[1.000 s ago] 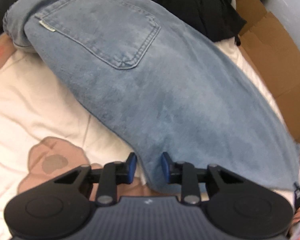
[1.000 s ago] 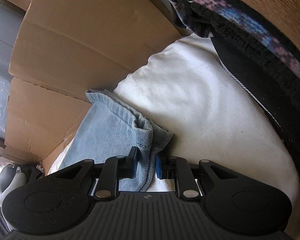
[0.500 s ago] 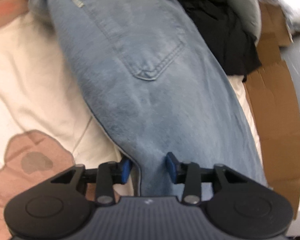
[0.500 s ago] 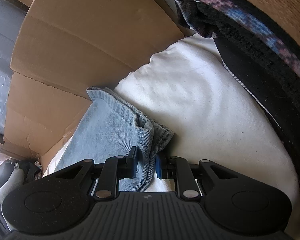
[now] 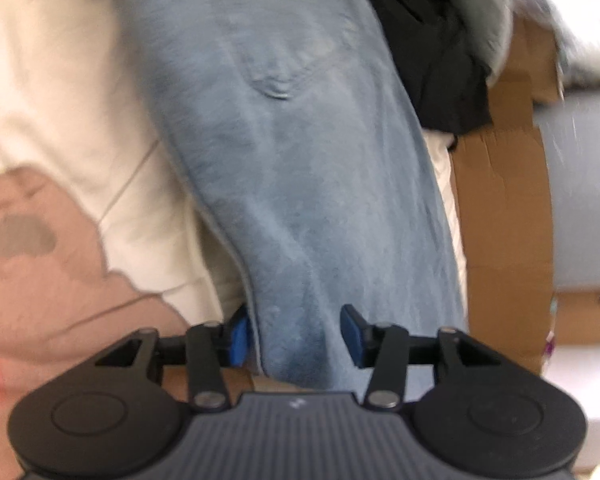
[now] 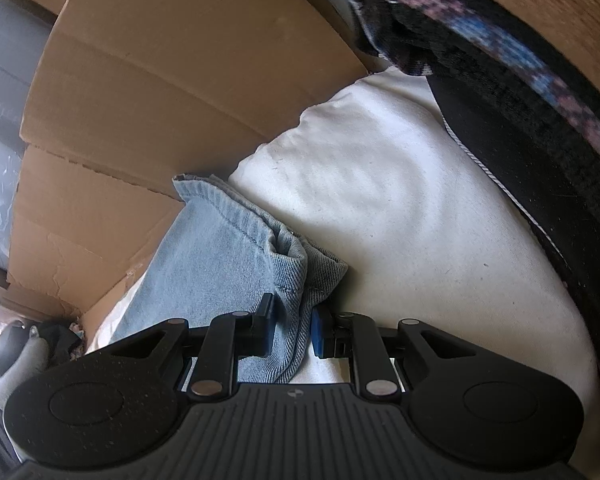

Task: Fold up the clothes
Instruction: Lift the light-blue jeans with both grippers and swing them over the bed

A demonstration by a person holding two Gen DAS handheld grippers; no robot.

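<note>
You are partway through folding the jeans point(image 5: 300, 168), which lie stretched along the cream bedding point(image 5: 60, 92) with cardboard point(image 5: 500, 208) just beside their far edge. Your right gripper point(image 6: 293, 330) pinches the bunched hem of one leg point(image 6: 236, 256); its jaws stand narrow and press on the denim from both sides, so that end is secured.

Your left gripper point(image 5: 294, 334) sits astride the thick folded edge of the jeans. Its jaws have just been opening and now stand at a middling width, with denim between them but the right pad clear of the cloth, so nothing is gripped there. The view is blurred, so I cannot tell how many layers lie in the gap.

The step in hand looks like taking a new hold on this near edge. The next move calls for closing those jaws on the whole thickness, not just the top layer, then carrying both ends together to double the legs over. A dark heap of clothes point(image 5: 428, 40) lies beyond; keep clear of it.
</note>
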